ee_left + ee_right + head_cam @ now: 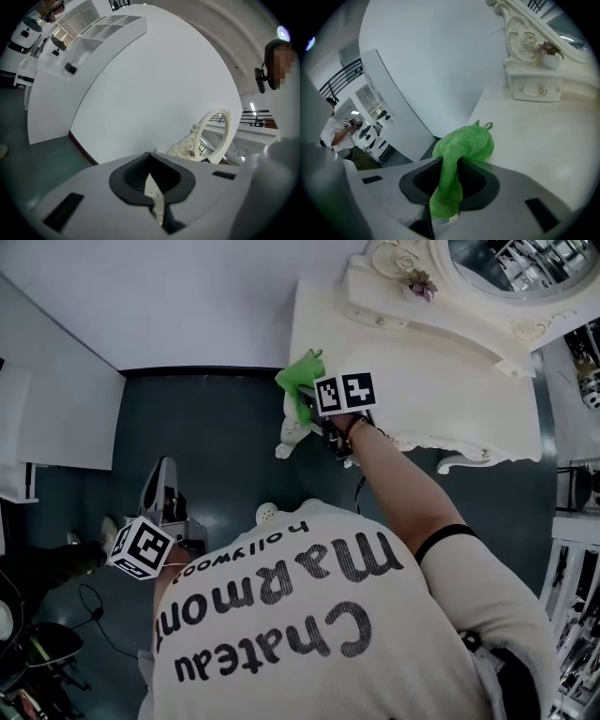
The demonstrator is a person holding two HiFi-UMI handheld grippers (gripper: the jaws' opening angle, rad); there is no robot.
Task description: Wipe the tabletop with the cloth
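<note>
Left gripper (152, 190) hangs low beside the body, well apart from the table, jaws together with nothing in them. Right gripper (447, 197) has its jaws clamped on the green cloth (464, 143). The free bunch of cloth rests on the dressing-table tabletop (543, 140) at its left edge. Progress: cloth in contact, wiping looks underway. Can't tell wiped area, so assume most of the top is left.

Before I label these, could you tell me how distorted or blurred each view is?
Head view: sharp, evenly lit. Left gripper view: strong fisheye bending of the wall, dark corners. Right gripper view: same fisheye, with the green cloth in focus.
</note>
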